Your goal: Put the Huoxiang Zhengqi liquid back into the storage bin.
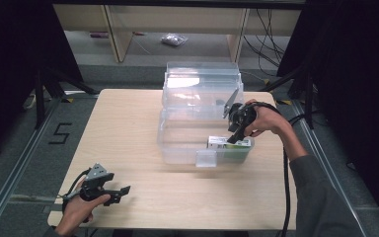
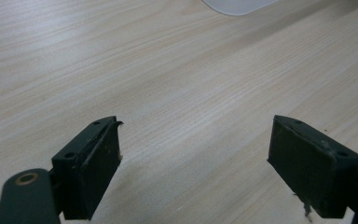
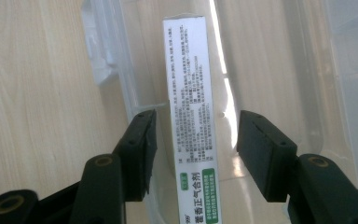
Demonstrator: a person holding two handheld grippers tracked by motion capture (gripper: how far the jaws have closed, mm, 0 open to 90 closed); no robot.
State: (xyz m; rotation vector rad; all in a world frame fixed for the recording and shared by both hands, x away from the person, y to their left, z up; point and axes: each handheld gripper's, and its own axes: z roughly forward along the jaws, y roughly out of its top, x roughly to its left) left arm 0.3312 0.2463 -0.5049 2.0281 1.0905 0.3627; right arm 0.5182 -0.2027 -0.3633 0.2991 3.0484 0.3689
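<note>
1. Task item: a white-and-green carton [image 3: 191, 116], a slim printed cardboard box, lying inside the clear plastic bin [image 1: 177, 148], in the near right corner against the front wall
2. Handling, judged: light; thin card walls stiff along the length but crushable under a hard squeeze; printed faces smooth and somewhat slippery
3. Grip point, judged: across the two long narrow sides near mid-length, with moderate pressure, never on the end flaps
4. Long axis: in the high view, parallel to the front wall of the bin, running left to right; in the right gripper view, straight away from the camera, green band at the near end
5. Right gripper [image 3: 193, 140]: jaws parted either side of the carton, a gap visible on both sides, no pad contact, nothing gripped
6. Left gripper [image 2: 193, 158]: jaws wide apart and empty over the bare desk [image 2: 168, 70], at the near left corner, well apart from the bin
</note>
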